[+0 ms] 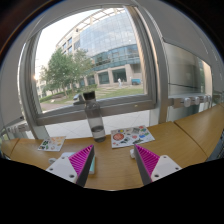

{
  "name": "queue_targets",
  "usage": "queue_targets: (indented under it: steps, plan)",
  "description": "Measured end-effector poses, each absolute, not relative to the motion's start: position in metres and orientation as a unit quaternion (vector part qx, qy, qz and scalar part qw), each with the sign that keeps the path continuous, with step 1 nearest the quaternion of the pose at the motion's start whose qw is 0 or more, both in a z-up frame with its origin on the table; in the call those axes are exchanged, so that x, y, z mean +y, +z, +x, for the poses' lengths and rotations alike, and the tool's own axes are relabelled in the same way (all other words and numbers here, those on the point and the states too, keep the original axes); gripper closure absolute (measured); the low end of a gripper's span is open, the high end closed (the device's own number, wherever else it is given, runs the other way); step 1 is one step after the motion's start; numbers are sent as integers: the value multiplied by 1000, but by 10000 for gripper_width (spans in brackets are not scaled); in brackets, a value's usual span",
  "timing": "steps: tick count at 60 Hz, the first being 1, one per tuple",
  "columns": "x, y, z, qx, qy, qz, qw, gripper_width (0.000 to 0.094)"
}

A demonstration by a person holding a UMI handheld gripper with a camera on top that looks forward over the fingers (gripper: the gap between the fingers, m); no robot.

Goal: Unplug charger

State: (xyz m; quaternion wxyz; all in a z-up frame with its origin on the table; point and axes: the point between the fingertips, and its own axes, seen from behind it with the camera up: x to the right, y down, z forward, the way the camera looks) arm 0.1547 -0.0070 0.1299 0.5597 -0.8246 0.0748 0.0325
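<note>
Charger: a pale grey upright block with a dark top, seen standing at the far edge of the bench, against the wall below the window; whether a cord is attached cannot be told. It is placed well beyond the gripper and slightly to the left of the gap between the jaws. Jaws: spread apart, nothing held between them, magenta pads facing inward. Printed sheet: laid flat on the bench just right of the charger. Second printed sheet: laid toward the bench's left edge. Buildings and trees are seen through the window.
</note>
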Motion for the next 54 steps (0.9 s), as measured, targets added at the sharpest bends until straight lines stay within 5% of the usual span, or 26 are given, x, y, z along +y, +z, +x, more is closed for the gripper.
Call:
queue_targets:
  steps: [27, 54]
  plan:
    - [-126, 95, -15, 35, 8, -841, 540, 138]
    - [-152, 101, -65, -18, 0, -839, 544, 119]
